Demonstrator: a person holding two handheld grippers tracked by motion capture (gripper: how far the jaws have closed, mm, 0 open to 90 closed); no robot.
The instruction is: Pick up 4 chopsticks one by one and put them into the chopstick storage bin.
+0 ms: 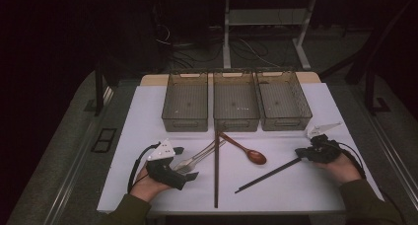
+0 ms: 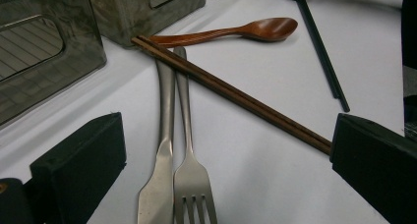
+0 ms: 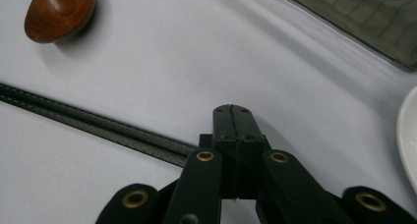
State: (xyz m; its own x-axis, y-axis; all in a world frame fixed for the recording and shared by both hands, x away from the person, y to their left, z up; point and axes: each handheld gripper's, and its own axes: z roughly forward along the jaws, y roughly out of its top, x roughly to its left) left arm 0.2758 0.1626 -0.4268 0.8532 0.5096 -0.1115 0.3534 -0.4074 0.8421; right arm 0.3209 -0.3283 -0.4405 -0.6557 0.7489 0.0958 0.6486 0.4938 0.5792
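Your right gripper (image 1: 301, 155) sits at the near end of the pair of slim black textured chopsticks (image 1: 268, 175), and the work in hand looks like getting them off the white table cover (image 1: 148, 111) and into one of the three clear mesh-bottomed plastic bins (image 1: 236, 106) that stand in a row at the far side. Take the bins as your landmark: the black chopsticks lie on your side of the rightmost bin, slanting away from it toward you, and the brown wooden spoon (image 1: 249, 152) lies between them and the middle bin. In the right gripper view the jaws are pressed together with no gap, their tips just past the sticks (image 3: 98, 123), which run in under the linkage; I cannot tell whether the pair is pinched there or merely lies beneath. Before you lift, make sure both sticks are caught together, or one will drop and roll. Lift level, so the long free end does not sweep the spoon. Your left gripper (image 1: 185, 163), on your side of the leftmost bin, is spread wide and grips nothing; the silver metal knife (image 2: 162, 150) and silver metal fork (image 2: 192, 175) lie between its jaws, with the brown wooden chopsticks (image 2: 236, 96) crossing over their handles.
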